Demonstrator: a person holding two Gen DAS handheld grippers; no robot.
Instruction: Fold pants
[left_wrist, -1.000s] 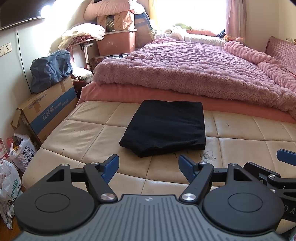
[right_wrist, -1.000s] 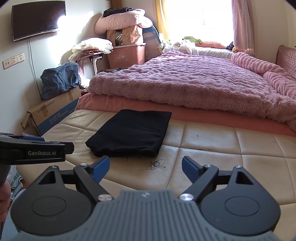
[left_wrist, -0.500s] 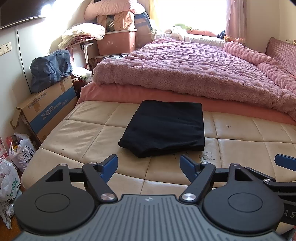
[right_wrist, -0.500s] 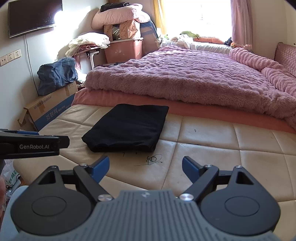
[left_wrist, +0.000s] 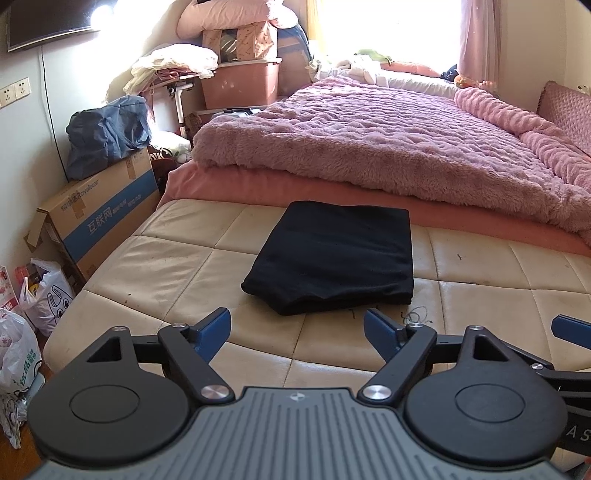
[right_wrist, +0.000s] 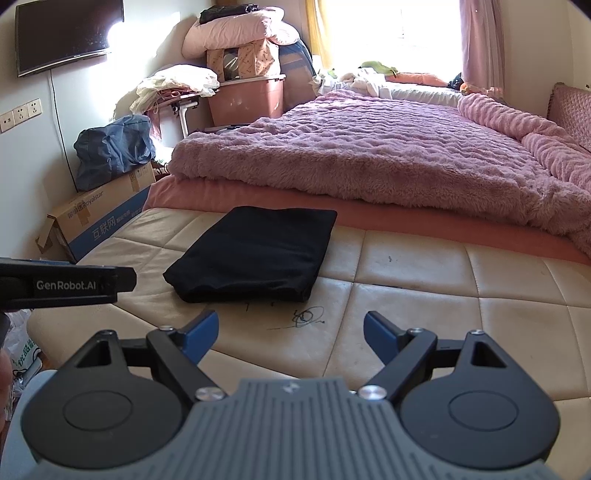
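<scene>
Left tool (left_wrist: 297, 328) jaws just opened wider, empty, pants (left_wrist: 332, 254) unmoved

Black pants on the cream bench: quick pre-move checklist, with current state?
1. Black pants folded into a compact rectangle: ok.
2. Pants lying wholly on the cream bench, clear of its edges: ok.
3. Left hand-held gripper open, nothing between its fingers; jaws have just been opening: ok.
4. Right hand-held gripper open, empty: ok.
5. Hidden layers aligned: cannot tell.
</scene>
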